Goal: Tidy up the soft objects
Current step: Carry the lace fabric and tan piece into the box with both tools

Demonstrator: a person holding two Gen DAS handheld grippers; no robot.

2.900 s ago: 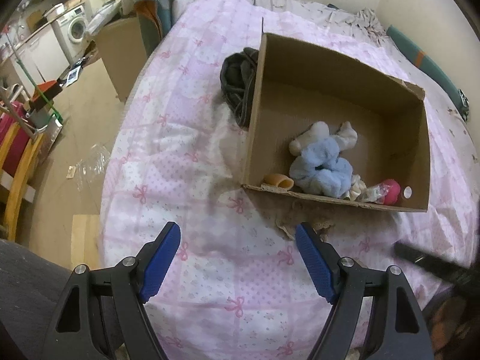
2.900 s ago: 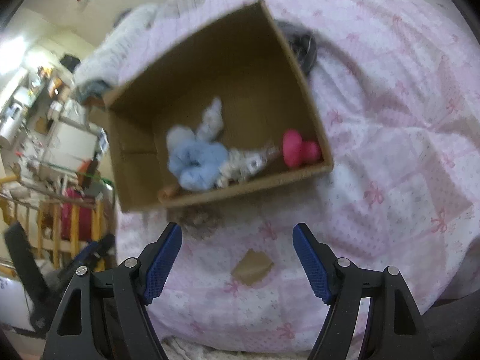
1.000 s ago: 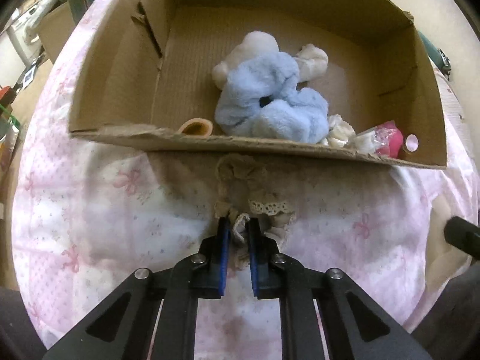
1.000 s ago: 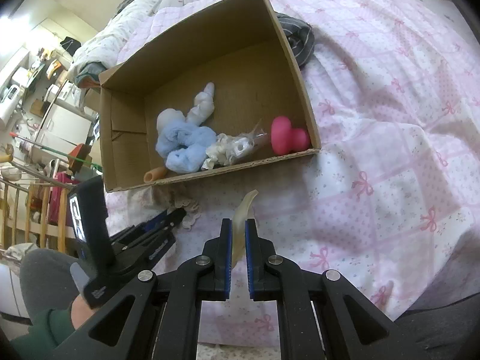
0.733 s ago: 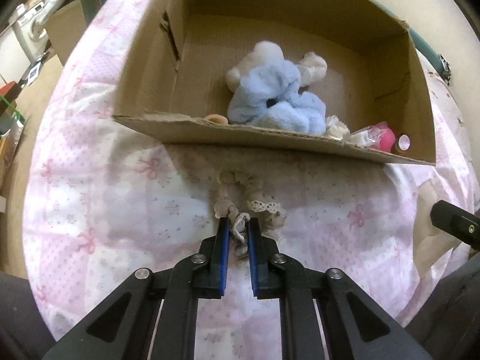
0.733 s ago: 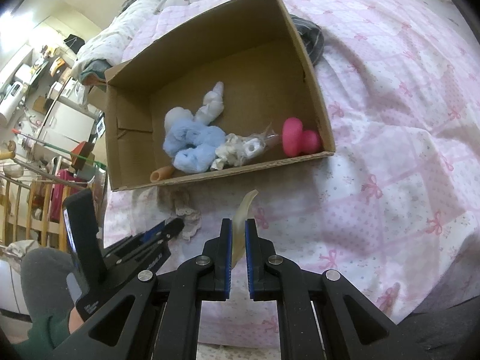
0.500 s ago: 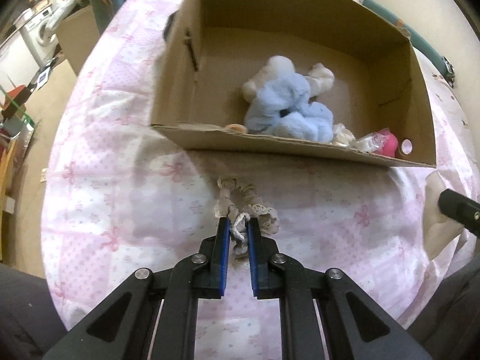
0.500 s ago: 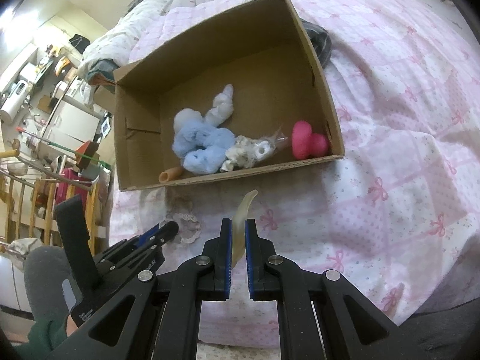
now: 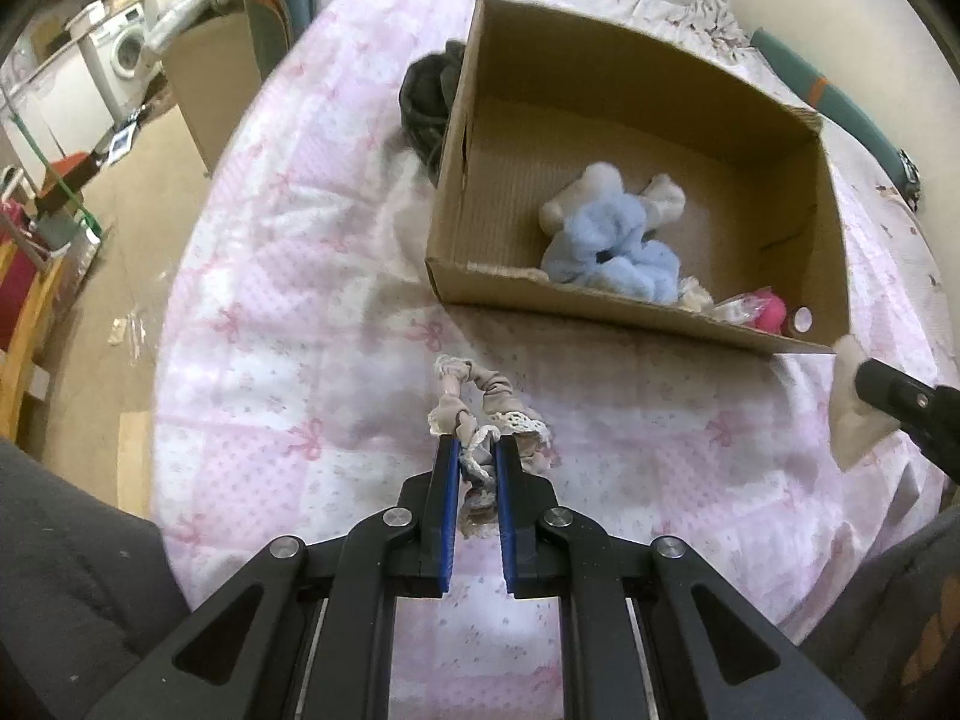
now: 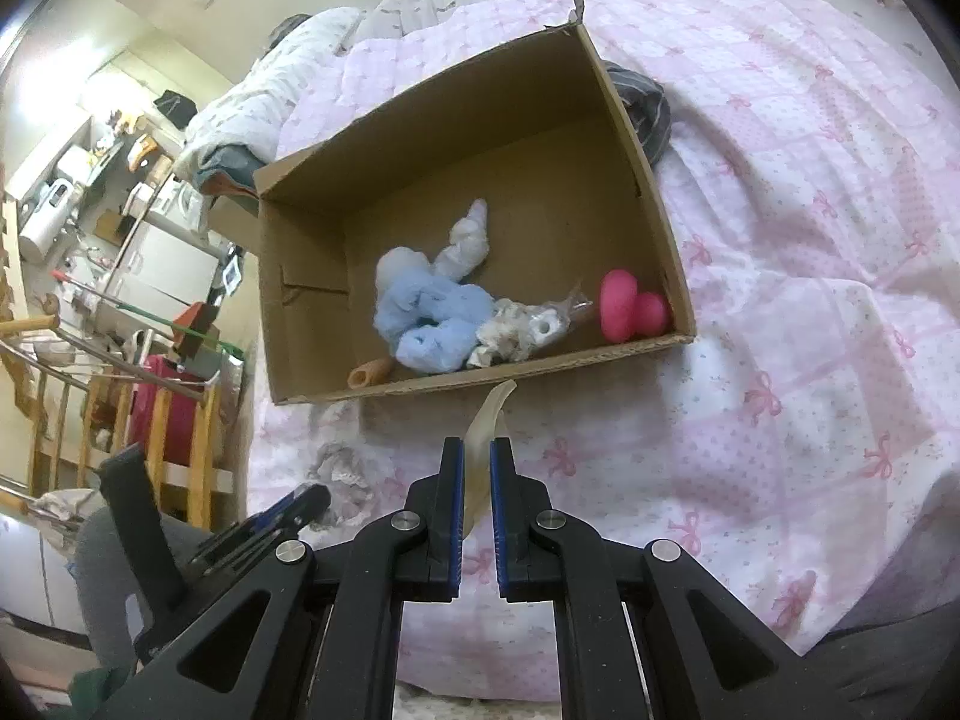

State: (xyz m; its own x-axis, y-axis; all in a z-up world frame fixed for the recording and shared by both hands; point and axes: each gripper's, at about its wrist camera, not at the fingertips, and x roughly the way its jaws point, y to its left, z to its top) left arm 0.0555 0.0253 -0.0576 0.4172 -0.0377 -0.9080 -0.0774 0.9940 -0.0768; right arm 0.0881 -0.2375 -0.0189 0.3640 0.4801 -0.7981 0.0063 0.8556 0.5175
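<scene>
Pink bow-print bedspread (image 9: 288, 276), tan floor (image 9: 120, 228), perhaps a washing machine (image 9: 123, 48) beyond.

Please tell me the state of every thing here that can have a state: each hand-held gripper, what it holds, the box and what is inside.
Left hand-held gripper: shut on the lace scrunchie.
Lace scrunchie: gripped, partly lifted.
Right hand-held gripper: shut on the beige pad.
Beige pad: held upright, outside the box.
Cardboard box: open, on the bed.
Blue scrunchie: lying in the box.
Pink sponge: lying in the box corner.

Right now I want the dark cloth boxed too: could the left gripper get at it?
Probably not yet: the left gripper is shut on the lace scrunchie; the dark cloth itself lies uncovered beside the cardboard box.
</scene>
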